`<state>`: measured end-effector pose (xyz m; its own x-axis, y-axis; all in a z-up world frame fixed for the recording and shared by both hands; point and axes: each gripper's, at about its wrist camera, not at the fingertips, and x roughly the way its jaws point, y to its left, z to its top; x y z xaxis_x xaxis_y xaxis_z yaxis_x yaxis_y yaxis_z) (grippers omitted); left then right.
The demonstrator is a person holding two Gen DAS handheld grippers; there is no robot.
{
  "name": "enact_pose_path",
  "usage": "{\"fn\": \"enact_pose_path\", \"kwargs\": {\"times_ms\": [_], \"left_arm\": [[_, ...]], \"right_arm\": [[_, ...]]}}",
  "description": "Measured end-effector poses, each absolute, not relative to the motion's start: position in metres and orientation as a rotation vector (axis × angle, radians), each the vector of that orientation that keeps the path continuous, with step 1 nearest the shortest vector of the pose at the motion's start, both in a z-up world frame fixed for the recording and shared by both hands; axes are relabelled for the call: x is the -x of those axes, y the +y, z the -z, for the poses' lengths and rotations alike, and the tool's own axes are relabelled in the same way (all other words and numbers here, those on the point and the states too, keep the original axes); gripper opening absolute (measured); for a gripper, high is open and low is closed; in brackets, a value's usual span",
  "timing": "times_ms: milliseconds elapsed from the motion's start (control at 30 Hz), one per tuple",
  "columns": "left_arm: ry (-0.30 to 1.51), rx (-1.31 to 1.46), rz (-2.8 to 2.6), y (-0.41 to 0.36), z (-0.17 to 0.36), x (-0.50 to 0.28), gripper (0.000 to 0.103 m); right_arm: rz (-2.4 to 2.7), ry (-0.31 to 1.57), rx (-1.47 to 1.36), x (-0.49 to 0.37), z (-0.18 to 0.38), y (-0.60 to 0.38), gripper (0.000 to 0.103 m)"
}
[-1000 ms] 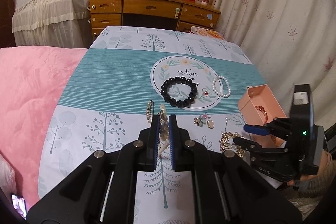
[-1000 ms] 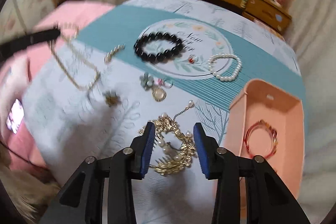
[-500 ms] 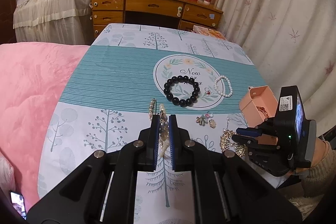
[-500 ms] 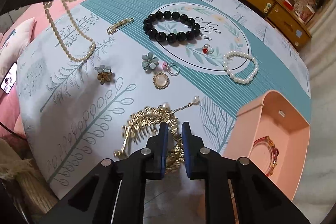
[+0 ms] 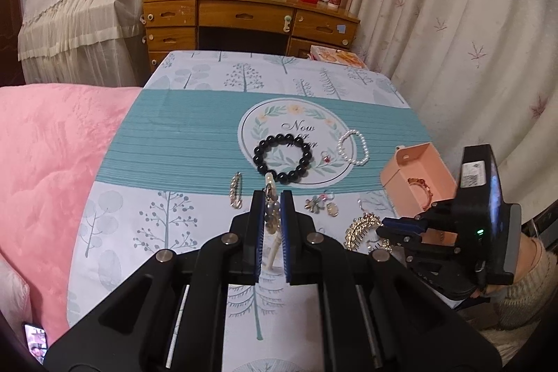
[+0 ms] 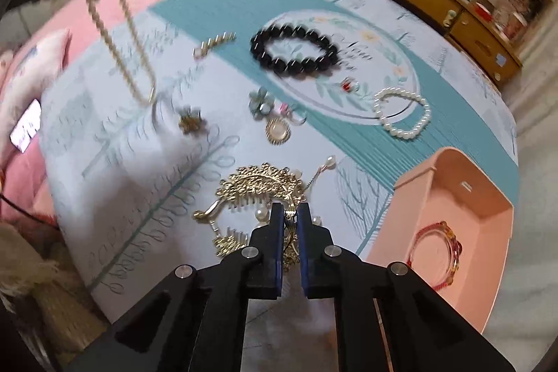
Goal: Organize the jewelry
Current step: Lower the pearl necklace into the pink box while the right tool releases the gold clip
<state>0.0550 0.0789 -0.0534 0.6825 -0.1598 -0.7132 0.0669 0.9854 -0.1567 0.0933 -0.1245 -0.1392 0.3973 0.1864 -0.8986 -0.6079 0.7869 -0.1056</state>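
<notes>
Right tool (image 6: 289, 211): jaws had just been closing and stood pinched on the gold leaf hair comb (image 6: 258, 187), which lay on the worktop (image 6: 139, 162) directly under and ahead of the tips; comb's long axis ran crosswise to the tool, its bulk spreading to the left in the right wrist view; pink box (image 6: 450, 183), open-topped and holding a red bangle (image 6: 436, 253), stood just beside the comb on the right, so the right hand was the nearer one for carrying it there. Left tool (image 5: 272, 215): jaws closed on a pearl necklace (image 6: 118, 33), which hung free from the tips above the cloth at the far left of the right wrist view, well apart from the box. Loose on the worktop, farther out: black bead bracelet (image 6: 296, 47); white pearl bracelet (image 6: 401, 114); gold bar clip (image 6: 212, 44); flower brooches and a round pendant between these and the comb. Writing: printed roundel on the cloth read "Now" in script, second line covered by the black beads; small label on the right tool's body too small to read.
</notes>
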Motion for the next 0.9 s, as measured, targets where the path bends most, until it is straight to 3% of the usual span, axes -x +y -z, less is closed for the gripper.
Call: {"fn": "enact_pose_path", "kwargs": {"times_ms": [467,667,900], "left_arm": [[0.667,0.019,0.309,-0.024,-0.028,-0.071,0.006],[0.677,0.004,0.401,-0.091,-0.028,-0.093,0.006],[0.755,-0.018,0.462,-0.154,0.008,-0.127,0.006]], "right_arm": [[-0.355,0.803,0.112,-0.061,0.046,-0.238,0.007],[-0.218,0.801,-0.012,-0.058,0.052,-0.303,0.007],[-0.189,0.838,-0.106,-0.055,0.081,-0.342,0.007]]}}
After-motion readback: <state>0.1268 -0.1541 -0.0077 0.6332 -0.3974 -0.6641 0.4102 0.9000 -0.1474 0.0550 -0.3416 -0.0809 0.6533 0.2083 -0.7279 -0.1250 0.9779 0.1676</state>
